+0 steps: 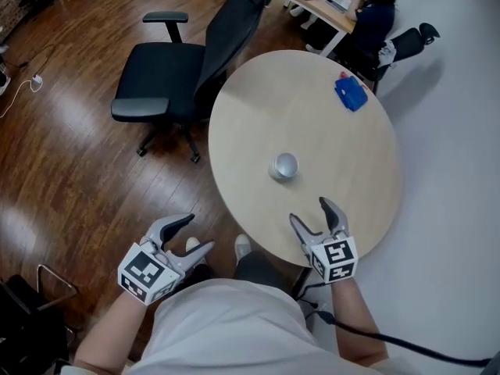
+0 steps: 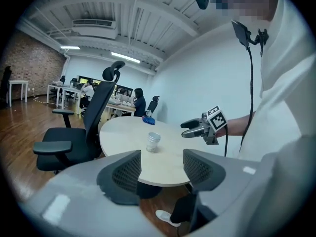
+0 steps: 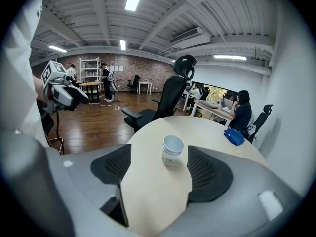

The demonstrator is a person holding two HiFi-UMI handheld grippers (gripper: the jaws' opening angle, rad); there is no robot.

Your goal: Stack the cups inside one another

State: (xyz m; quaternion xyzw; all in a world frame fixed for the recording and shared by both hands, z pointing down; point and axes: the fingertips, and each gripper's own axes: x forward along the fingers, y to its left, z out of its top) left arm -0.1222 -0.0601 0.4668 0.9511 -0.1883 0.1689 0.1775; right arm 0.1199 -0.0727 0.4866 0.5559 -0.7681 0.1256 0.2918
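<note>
A white paper cup stack (image 1: 283, 166) stands upright near the middle of the round wooden table (image 1: 258, 108); the right gripper view shows one cup nested in another (image 3: 172, 149). My right gripper (image 1: 316, 212) is open over the table's near edge, short of the cups, with nothing between its jaws. My left gripper (image 1: 191, 233) is open off the table's left side, above the floor, holding nothing. The left gripper view shows the cups (image 2: 153, 142) and the right gripper (image 2: 186, 129) beyond them.
A blue object (image 1: 351, 93) lies at the table's far right. A black office chair (image 1: 183, 73) stands against the table's left edge. A seated person (image 1: 373, 18) works at a desk behind. Wooden floor (image 1: 70, 170) spreads left.
</note>
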